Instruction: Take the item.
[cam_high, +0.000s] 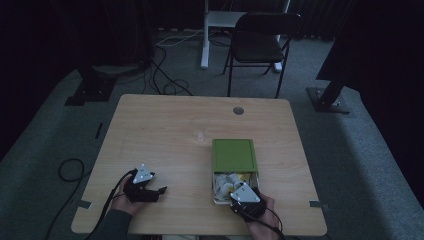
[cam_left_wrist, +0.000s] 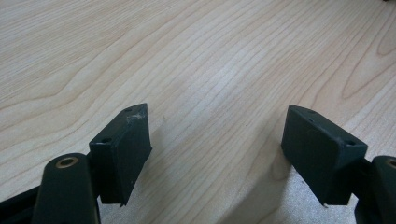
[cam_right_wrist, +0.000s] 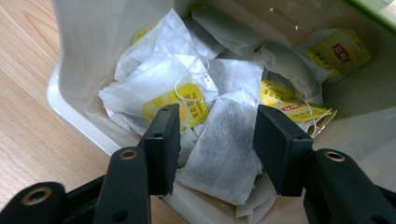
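Looks like the grab step: the right hand-held gripper (cam_right_wrist: 212, 135) hangs half-open over the box (cam_high: 217, 192) near the bench's (cam_high: 165, 130) front edge, straddling one tea bag (cam_right_wrist: 223, 149). Next it probably needs lowering and squeezing. The left hand-held gripper (cam_left_wrist: 217, 140) sits open, empty.

High view is dim & a bit grainy; room at 12 o'clock goes nearly black. Table (cam_high: 165, 130) is the lightest part, w/ a soft pale shine near the middle. Both gripper views are much brighter & sharp up close. Small soft shadows sit under the jaws at 6 o'clock.
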